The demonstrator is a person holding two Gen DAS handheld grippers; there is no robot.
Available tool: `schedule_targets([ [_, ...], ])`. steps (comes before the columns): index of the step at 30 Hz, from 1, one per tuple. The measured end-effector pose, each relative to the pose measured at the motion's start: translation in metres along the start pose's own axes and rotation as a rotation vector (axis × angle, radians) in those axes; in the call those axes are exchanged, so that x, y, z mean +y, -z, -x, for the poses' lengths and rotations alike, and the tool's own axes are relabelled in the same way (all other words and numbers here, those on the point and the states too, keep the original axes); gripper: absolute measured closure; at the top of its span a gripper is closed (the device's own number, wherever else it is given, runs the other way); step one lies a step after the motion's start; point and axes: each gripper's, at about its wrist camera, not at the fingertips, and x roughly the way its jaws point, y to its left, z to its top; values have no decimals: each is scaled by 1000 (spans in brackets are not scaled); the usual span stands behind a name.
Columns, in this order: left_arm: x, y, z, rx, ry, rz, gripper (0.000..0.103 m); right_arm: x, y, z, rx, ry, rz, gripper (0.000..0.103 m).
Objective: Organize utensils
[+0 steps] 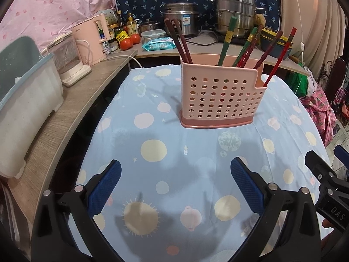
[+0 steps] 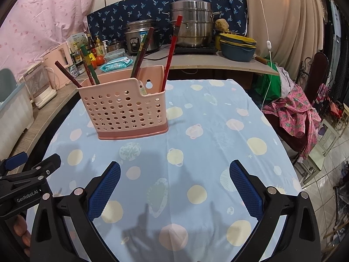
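Note:
A pink perforated utensil holder [image 1: 220, 98] stands upright on the blue planet-print tablecloth [image 1: 174, 152]. It also shows in the right wrist view [image 2: 126, 111]. Several red, brown and green chopsticks [image 1: 226, 41] [image 2: 172, 50] stand in it, leaning outward. My left gripper [image 1: 175, 187] is open and empty, low over the cloth in front of the holder. My right gripper [image 2: 174, 187] is open and empty, in front and to the right of the holder. Each gripper shows at the edge of the other's view, the right one [image 1: 322, 174] and the left one [image 2: 26, 174].
A wooden counter [image 1: 72, 109] runs along the left with a plastic bin [image 1: 24, 109], a kettle [image 1: 91, 39] and bottles. Steel pots [image 1: 235, 13] and bowls stand on the back counter. A chair with pink cloth [image 2: 298, 118] stands at the right.

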Motion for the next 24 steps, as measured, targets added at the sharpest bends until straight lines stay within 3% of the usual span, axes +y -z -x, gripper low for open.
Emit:
schedule_targets([
  [24,-7,-6,2,-30,-4,-21,7,0,-9,-2,-1,-3,-2,6],
])
